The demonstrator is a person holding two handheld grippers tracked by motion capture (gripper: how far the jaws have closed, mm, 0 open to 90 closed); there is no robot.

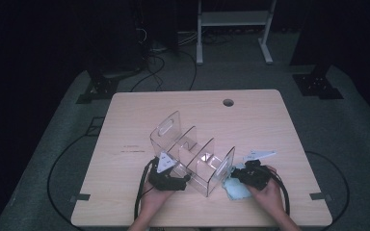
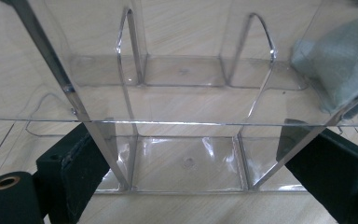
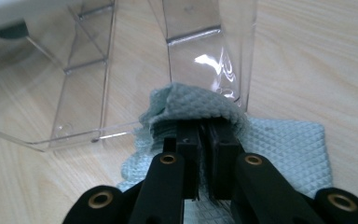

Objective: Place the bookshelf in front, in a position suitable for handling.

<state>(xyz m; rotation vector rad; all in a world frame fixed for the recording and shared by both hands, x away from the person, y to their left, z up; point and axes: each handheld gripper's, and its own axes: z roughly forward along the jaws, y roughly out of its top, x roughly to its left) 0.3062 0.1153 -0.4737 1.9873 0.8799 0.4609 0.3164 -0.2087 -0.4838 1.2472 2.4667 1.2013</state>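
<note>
- Both of my tongs sat low in the high view: my left gripper [image 1: 169, 179] at lower centre-left, my right gripper [image 1: 253, 175] at lower centre-right, each partly covered by my own hand.
- My left gripper's jaws stood wide apart in the left gripper view, one at the lower left corner and one at the lower right, both cut off by the frame edges. They straddled the near wall of the clear acrylic organizer [image 2: 186, 123]; whether the pads actually pressed on the plastic I could not tell.
- My right gripper [image 3: 204, 140] had its jaws nearly together, clamped on a bunched fold of the pale blue cloth [image 3: 279, 140]. The jaw tips were buried in the fold and hidden.
- That cloth lay on the wooden table [image 1: 139, 115] in the lower middle of the right gripper view, its raised fold touching the organizer's end wall.
- In the high view the cloth [image 1: 235, 188] showed as a small pale patch just right of the organizer [image 1: 192, 156], partly under my right hand.
- Seen through the plastic in the upper right of the left gripper view, the cloth [image 2: 340, 60] was blurred and cut off.
- Dividers and reflections made the organizer's compartments hard to separate.
</note>
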